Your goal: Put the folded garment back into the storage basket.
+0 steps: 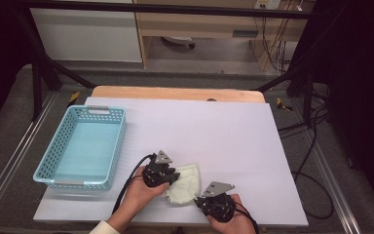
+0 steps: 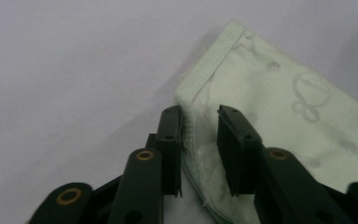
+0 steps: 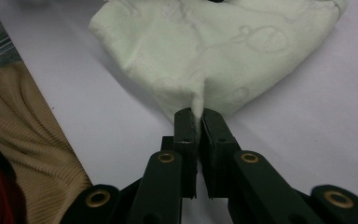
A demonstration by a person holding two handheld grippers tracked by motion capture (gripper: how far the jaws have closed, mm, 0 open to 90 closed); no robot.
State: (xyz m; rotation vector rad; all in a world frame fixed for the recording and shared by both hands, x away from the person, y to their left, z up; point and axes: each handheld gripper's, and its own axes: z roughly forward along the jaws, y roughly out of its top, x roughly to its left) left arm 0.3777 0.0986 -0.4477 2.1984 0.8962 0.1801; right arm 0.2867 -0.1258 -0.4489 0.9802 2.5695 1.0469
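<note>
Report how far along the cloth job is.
Done: right tool has pinched a fold of the pale green cloth. In hand: left tool straddles the cloth's hemmed edge, jaws apart, not yet clamped. Left, probably: the blue basket holds nothing, so moving the cloth there.

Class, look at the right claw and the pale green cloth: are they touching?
Touching. In the right gripper view, the right claw has its jaws closed on a pinched-up fold of the pale green cloth, with the fabric running straight down between them.
</note>
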